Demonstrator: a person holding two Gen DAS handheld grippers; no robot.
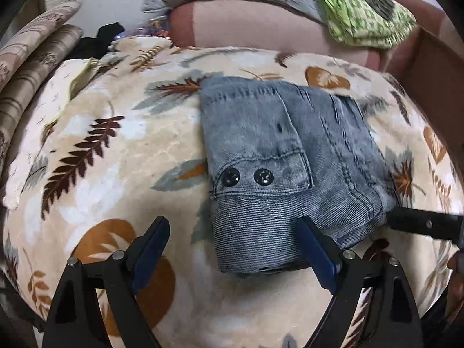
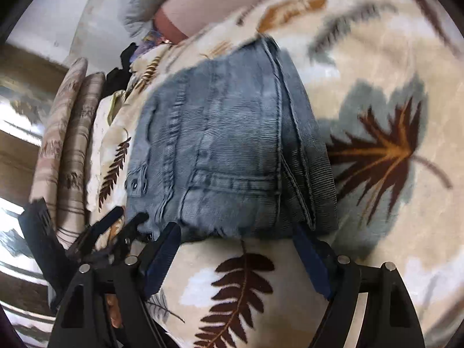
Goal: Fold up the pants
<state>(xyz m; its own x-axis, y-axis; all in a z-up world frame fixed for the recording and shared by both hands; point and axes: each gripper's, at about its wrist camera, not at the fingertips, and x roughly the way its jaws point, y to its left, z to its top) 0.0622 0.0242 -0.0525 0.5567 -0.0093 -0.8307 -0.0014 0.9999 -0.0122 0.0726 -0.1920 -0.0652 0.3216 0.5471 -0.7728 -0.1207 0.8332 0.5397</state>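
My left gripper [image 1: 235, 249] stands wide open with nothing between its jaws, low over the leaf-print blanket [image 1: 110, 150] at the near edge of the folded pants [image 1: 287, 159]. Only this view shows the two black buttons [image 1: 246, 177] on the pocket flap, and the green patterned cloth [image 1: 362, 17] beyond the bed. My right gripper [image 2: 237, 249] is open too, holding nothing, at the bundle's side edge. Only from there do the stacked folded layers [image 2: 304, 156] show. The pants are faded grey-blue corduroy, a compact rectangle lying flat on the blanket
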